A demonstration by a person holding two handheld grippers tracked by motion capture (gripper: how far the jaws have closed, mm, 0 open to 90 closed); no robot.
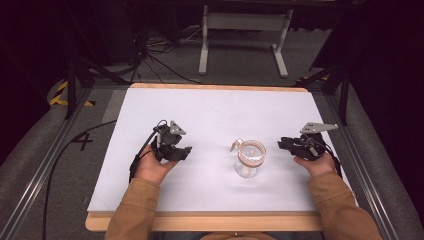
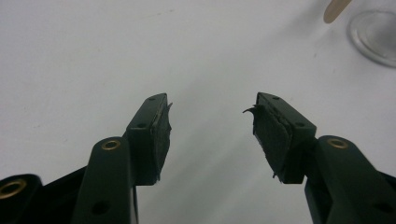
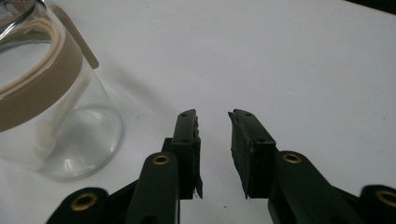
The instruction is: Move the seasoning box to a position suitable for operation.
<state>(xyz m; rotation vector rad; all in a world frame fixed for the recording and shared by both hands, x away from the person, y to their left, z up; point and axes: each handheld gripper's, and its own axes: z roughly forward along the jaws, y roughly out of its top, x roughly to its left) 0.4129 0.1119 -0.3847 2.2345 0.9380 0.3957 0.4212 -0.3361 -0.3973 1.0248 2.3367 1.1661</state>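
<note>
On white table sheet, high view: glass jar with tan band standing upright between both hands, nearer right. Left gripper resting well left of jar; right gripper lying near jar's right side, not touching.

Left gripper view: left gripper jaws standing wide apart, gripping nothing; jar base showing at upper right corner.

Right gripper view: right gripper jaws parted by narrow gap, gripping nothing; jar sitting at left, apart from jaws.
</note>
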